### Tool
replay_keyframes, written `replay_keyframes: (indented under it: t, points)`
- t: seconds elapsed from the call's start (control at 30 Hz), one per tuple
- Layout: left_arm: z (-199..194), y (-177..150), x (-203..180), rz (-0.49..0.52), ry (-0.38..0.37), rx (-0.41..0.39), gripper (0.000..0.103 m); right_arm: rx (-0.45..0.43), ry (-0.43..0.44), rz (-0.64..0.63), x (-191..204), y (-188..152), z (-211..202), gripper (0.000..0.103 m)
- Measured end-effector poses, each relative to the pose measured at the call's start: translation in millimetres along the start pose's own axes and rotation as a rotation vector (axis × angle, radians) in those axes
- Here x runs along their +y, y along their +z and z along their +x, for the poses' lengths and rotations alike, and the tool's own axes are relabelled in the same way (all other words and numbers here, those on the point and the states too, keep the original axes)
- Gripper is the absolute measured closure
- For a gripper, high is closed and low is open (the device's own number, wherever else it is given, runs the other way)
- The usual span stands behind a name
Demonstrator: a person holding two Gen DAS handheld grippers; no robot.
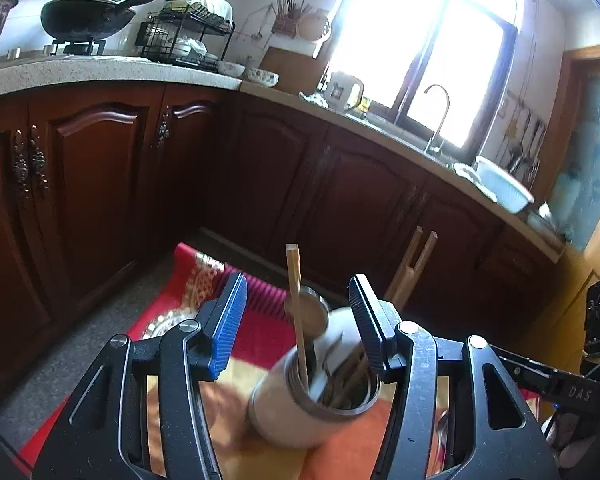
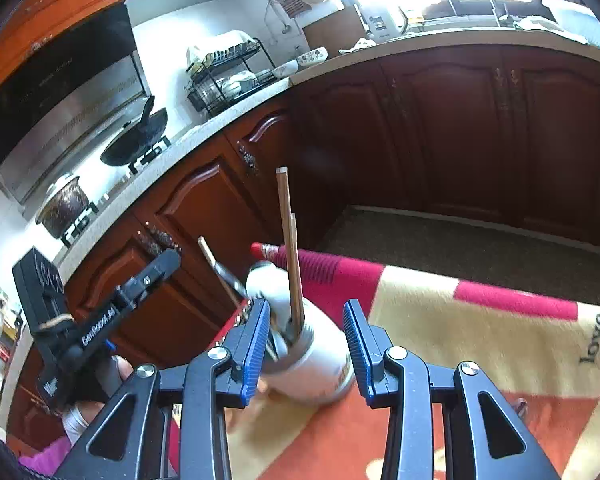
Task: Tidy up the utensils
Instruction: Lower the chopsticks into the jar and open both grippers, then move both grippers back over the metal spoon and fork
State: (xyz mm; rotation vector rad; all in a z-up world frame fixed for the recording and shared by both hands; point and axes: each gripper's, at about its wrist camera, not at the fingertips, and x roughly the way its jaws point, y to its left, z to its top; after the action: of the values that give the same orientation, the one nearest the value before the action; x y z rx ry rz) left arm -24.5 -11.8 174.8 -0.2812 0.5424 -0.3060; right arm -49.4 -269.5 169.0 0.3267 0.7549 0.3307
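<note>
A steel utensil holder [image 1: 300,404] stands on a red, orange and cream cloth [image 1: 256,344]. It holds wooden chopsticks [image 1: 296,308] and metal spoons [image 1: 312,312]. My left gripper [image 1: 298,320] is open, its blue pads either side of the holder's top, not touching. In the right wrist view the same holder [image 2: 312,364] sits between the open fingers of my right gripper [image 2: 306,340], with chopsticks [image 2: 290,248] sticking up. The left gripper's body [image 2: 100,320] shows at the left.
Dark wood cabinets [image 1: 100,184] run under a speckled counter [image 1: 100,70] with a wok [image 1: 88,16], dish rack [image 1: 184,36] and bowls. A sink tap [image 1: 438,116] stands by the bright window. A glass dish [image 1: 168,322] lies on the cloth.
</note>
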Motion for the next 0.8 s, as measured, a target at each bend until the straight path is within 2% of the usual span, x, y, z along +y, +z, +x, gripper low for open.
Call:
replay_keyframes:
  t: [0.4, 0.8]
  points:
    - [-15, -44, -43, 0.069, 0.037, 0.139, 0.050, 0.028, -0.121, 0.010, -13, -47, -29, 0.066]
    - [-12, -81, -96, 0.168, -0.004, 0.245, 0.050, 0.055, -0.228, 0.028, -36, -78, -51, 0.065]
